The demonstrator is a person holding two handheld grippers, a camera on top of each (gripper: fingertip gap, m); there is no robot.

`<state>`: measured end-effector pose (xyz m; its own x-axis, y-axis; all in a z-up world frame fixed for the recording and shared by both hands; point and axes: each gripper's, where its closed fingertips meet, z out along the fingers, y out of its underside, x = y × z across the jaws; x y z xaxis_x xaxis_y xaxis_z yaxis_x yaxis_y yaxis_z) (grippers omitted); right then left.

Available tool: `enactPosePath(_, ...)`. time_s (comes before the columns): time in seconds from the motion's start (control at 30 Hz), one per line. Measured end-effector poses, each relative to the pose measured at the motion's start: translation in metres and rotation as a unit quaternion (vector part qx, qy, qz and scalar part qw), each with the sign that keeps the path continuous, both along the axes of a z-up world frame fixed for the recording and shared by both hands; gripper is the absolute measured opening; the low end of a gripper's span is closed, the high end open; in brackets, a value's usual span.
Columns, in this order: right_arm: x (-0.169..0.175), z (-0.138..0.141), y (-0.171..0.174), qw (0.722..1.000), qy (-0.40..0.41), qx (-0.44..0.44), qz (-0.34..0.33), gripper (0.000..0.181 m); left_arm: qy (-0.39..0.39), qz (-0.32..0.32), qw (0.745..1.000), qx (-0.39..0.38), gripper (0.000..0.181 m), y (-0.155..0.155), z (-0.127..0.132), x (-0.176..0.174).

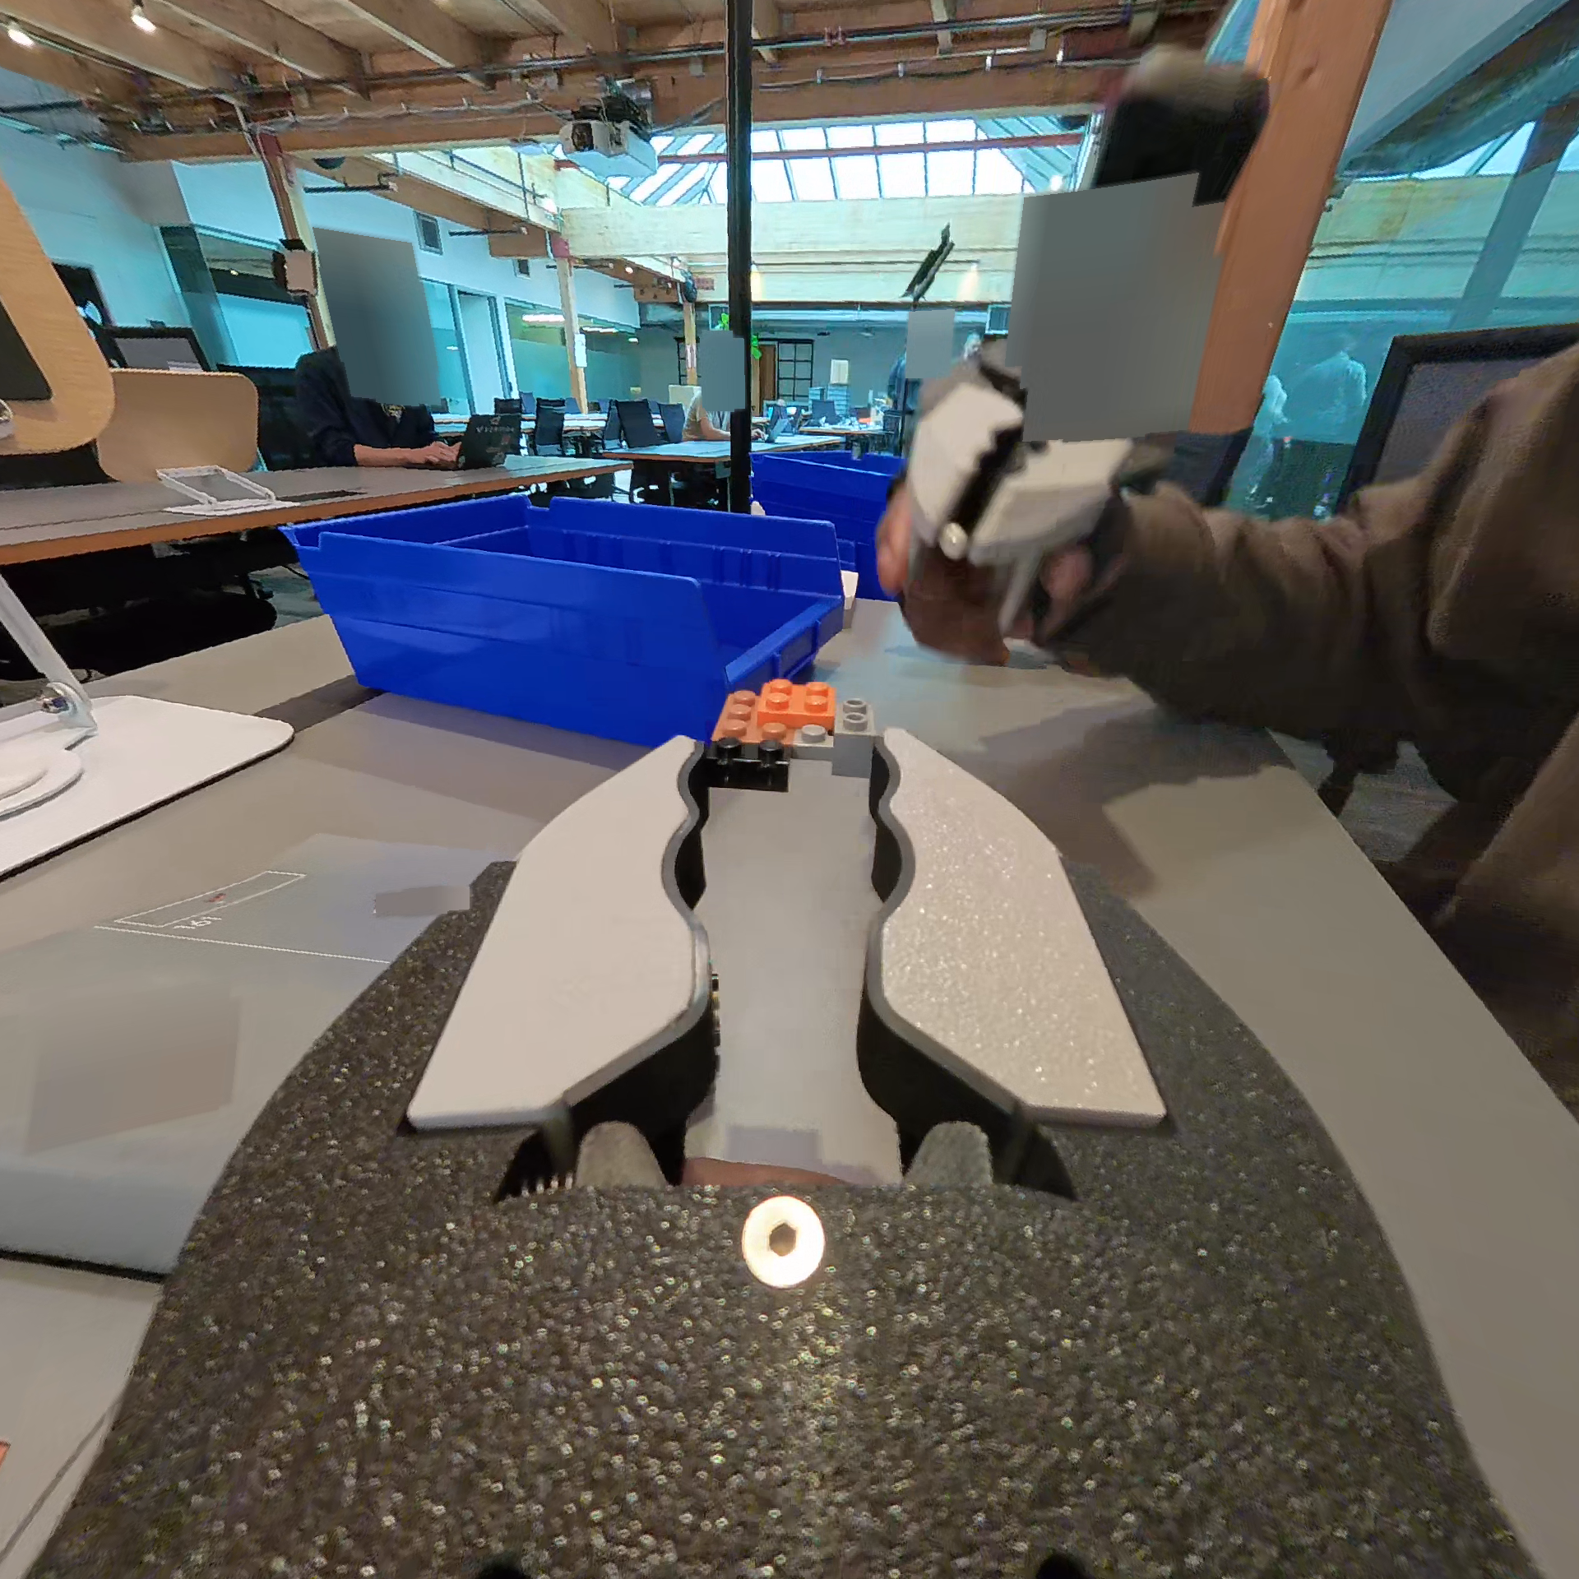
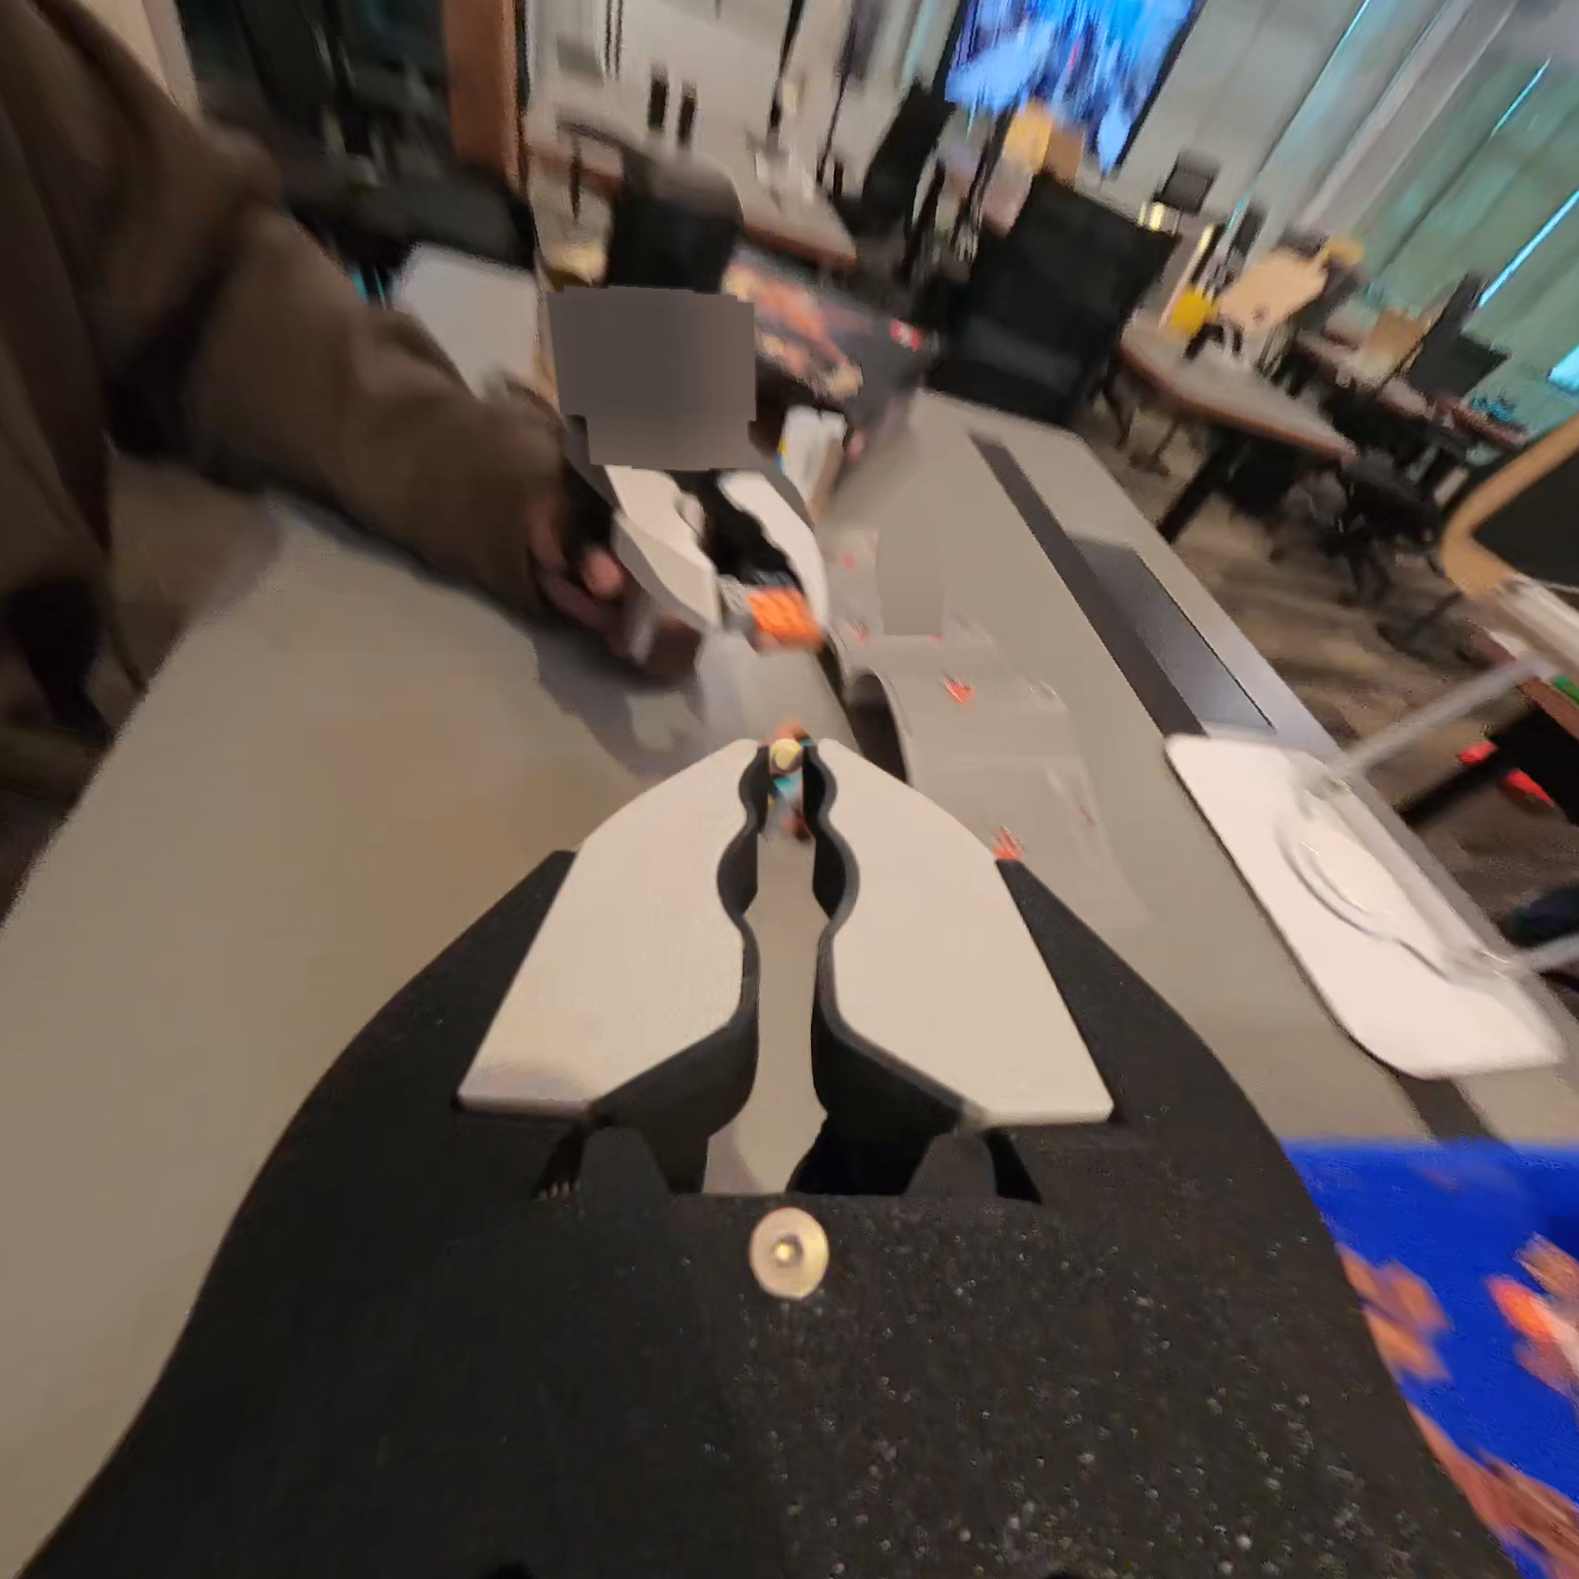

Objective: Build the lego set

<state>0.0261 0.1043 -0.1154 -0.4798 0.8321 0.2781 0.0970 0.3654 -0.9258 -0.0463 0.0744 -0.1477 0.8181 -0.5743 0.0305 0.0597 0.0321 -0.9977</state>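
In the left wrist view the left tongs are low over the grey table, and their tips pinch a small lego assembly by its sides: orange bricks on top, a black piece at the left tip, grey pieces at the right tip. Just beyond it stands a blue bin on the table, with a second blue bin farther back. A white flat stand base lies to the left. Up on the right, a hand in a brown sleeve holds the right tongs in the air, blurred. In the right wrist view, which is smeared by motion, the right tongs are nearly closed and grip a tiny lego piece with tan, teal and orange parts between the tips. Farther off, the left tongs hold the orange lego assembly down at the table. A blue bin with orange pieces inside shows at the lower right corner, and the white stand base lies to the right
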Motion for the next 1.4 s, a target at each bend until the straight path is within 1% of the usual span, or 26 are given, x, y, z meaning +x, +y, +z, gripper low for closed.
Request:
enactPosePath(0.07,-0.016,-0.012,-0.026,0.997,0.043,-0.058,-0.001,0.007,0.009,0.006,1.0,0.008,0.036,0.0,0.001,-0.001)
enactPosePath(0.1,-0.024,-0.019,-0.034,0.995,0.048,-0.09,-0.009,0.007,0.013,0.01,1.0,0.012,0.036,-0.001,0.002,-0.002)
enactPosePath(0.13,-0.029,-0.026,-0.043,0.993,0.033,-0.113,-0.008,0.007,0.016,0.013,1.0,0.015,0.036,-0.001,0.003,-0.002)
enactPosePath(0.2,-0.03,-0.033,-0.06,0.993,0.038,-0.109,0.009,0.007,0.02,0.013,0.999,0.024,0.036,-0.003,0.006,-0.002)
enactPosePath(0.23,-0.032,-0.04,-0.063,0.994,0.037,-0.098,0.009,0.007,0.021,0.012,0.999,0.027,0.036,-0.004,0.007,-0.002)
enactPosePath(0.3,-0.035,-0.047,-0.067,0.994,0.025,-0.104,0.017,0.007,0.024,0.011,0.999,0.029,0.036,-0.005,0.007,-0.001)
enactPosePath(0.47,-0.036,-0.04,-0.064,0.992,0.042,-0.12,0.015,0.007,0.028,0.008,0.999,0.033,0.036,-0.007,0.009,0.001)
enactPosePath(0.67,-0.038,-0.041,-0.06,0.992,0.047,-0.121,0.005,0.007,0.011,-0.003,1.0,0.027,0.036,-0.006,0.008,0.002)
enactPosePath(0.93,-0.04,-0.038,-0.053,0.989,0.058,-0.133,-0.012,0.007,-0.006,-0.029,0.999,0.029,0.036,-0.009,0.012,0.014)
enactPosePath(1.4,-0.039,-0.034,-0.041,0.984,0.075,-0.159,-0.023,0.007,-0.028,-0.04,0.998,0.024,0.036,-0.012,0.013,0.021)
